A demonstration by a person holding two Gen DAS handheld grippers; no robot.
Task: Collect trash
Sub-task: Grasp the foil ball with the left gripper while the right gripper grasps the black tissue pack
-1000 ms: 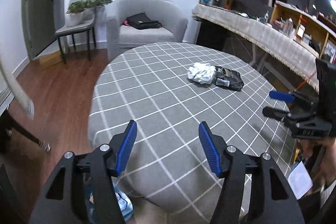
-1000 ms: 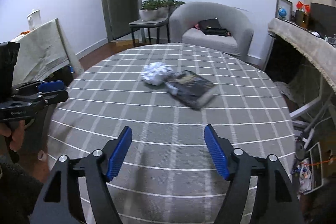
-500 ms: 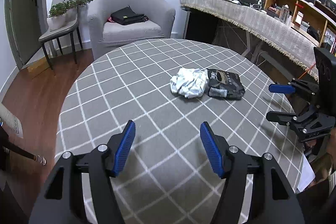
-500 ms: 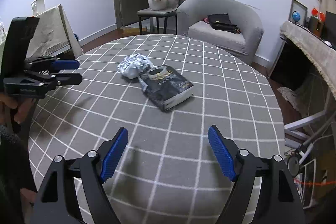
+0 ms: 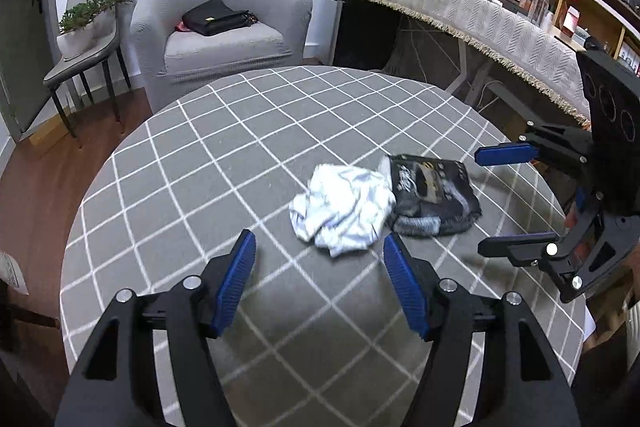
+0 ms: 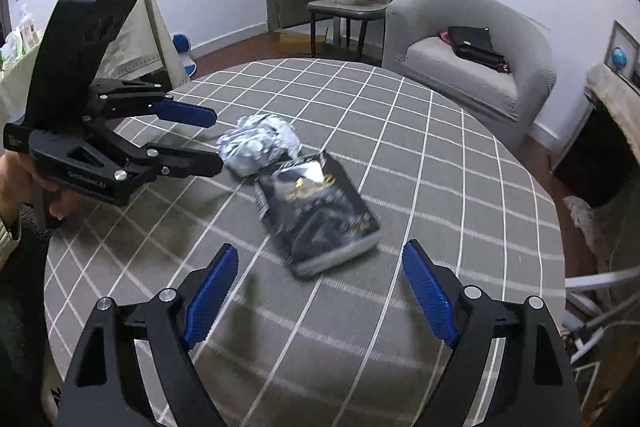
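Observation:
A crumpled white wrapper (image 5: 344, 209) (image 6: 260, 145) lies on the round table with the grey checked cloth (image 5: 200, 155) (image 6: 440, 163), touching a black snack bag (image 5: 430, 197) (image 6: 316, 213) beside it. My left gripper (image 5: 320, 247) hovers just short of the white wrapper, its jaws opening with nothing between them. My right gripper (image 6: 318, 257) hangs close before the black bag, its jaws also opening and empty. Each gripper shows in the other's view: the right gripper (image 5: 496, 201) at the table's right, the left gripper (image 6: 214, 141) by the wrapper.
A grey armchair (image 5: 224, 27) with a black bag on it stands behind the table, next to a chair holding a planter (image 5: 84, 23). A long cloth-covered counter (image 5: 480, 15) runs along the right. A person's hand (image 6: 24, 183) holds the left gripper.
Both grippers have moved in over the table toward the trash, which now looks nearer and larger. The jaws of both stand a little wider than before.

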